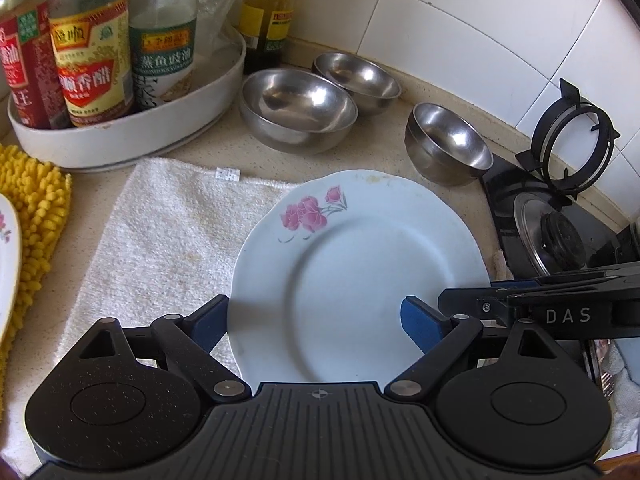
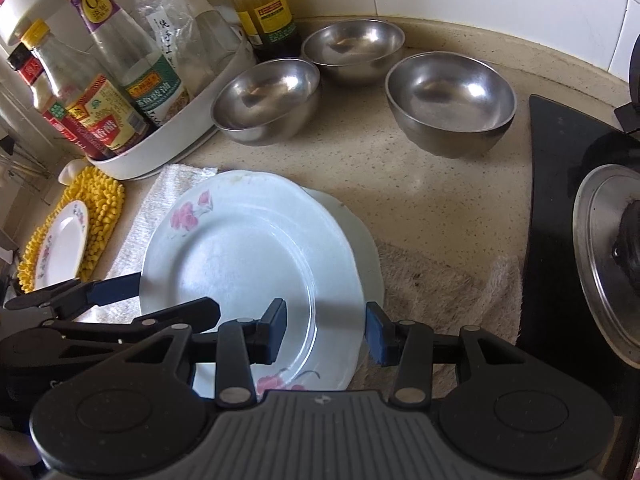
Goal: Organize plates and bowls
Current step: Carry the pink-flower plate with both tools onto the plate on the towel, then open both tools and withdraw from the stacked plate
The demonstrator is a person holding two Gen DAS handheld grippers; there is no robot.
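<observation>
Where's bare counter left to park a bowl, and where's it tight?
Bare counter lies between the stacked floral plates, the right steel bowl and the black stove edge. A narrower strip runs between the plates and the two left bowls. Crowded: back-left, where the bottle tray nearly meets those bowls. The white towel is bare.

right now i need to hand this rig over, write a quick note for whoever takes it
Left gripper: open, straddling the near edge of the flowered plate, gripping nothing.
Right gripper: open at the same plate's right rim, also empty.
That plate sits on a second plate, over the white towel.
A small plate lies apart on the yellow mat.
Three steel bowls stand separately near the wall, unstacked.
Done: two plates stacked.
Left: add the small plate, nest the bowls.
</observation>
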